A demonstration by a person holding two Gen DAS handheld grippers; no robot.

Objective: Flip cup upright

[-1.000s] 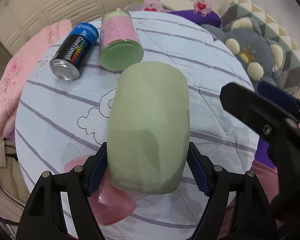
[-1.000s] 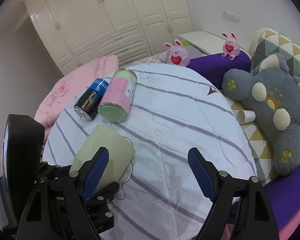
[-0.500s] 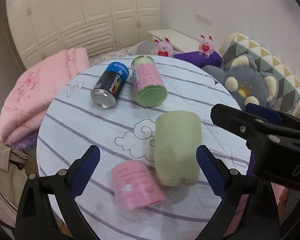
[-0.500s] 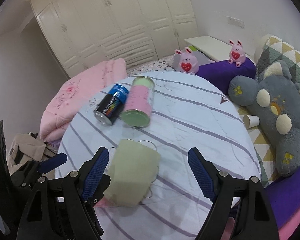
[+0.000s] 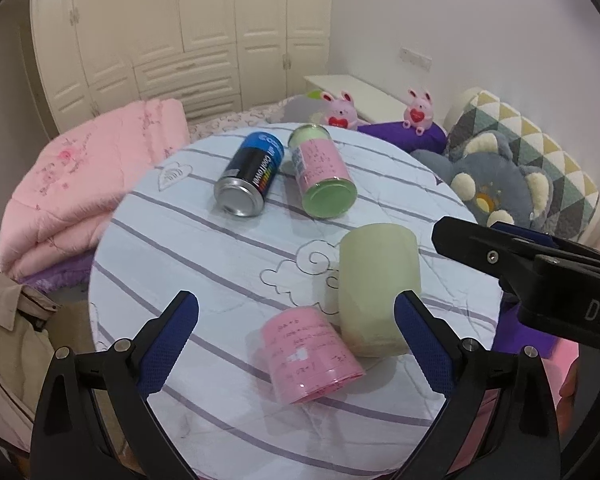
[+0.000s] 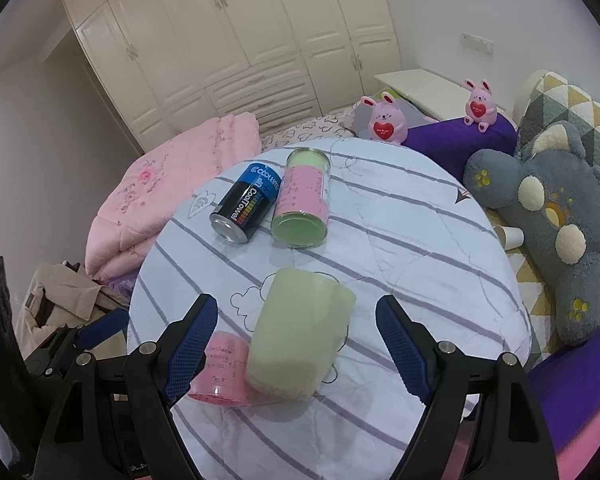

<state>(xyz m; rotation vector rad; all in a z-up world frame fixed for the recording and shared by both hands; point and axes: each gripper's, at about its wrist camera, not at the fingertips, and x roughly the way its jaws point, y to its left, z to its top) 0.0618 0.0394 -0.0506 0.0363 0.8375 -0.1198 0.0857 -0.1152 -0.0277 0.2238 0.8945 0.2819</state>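
Green cup (image 5: 378, 292) sat on the round table (image 5: 204, 248) beside a pink cup (image 5: 310, 354), closed end up as far as we could tell. Both our left hand-held gripper (image 5: 296, 324) and right hand-held gripper (image 6: 296, 334) were wide open, empty, so the flip looked undone.

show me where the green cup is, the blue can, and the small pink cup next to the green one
green cup (image 6: 300, 332), right wrist view, middle of its side wall.
blue can (image 5: 252, 178), left wrist view, on its printed side.
small pink cup (image 5: 308, 354), left wrist view, on its pink side wall.
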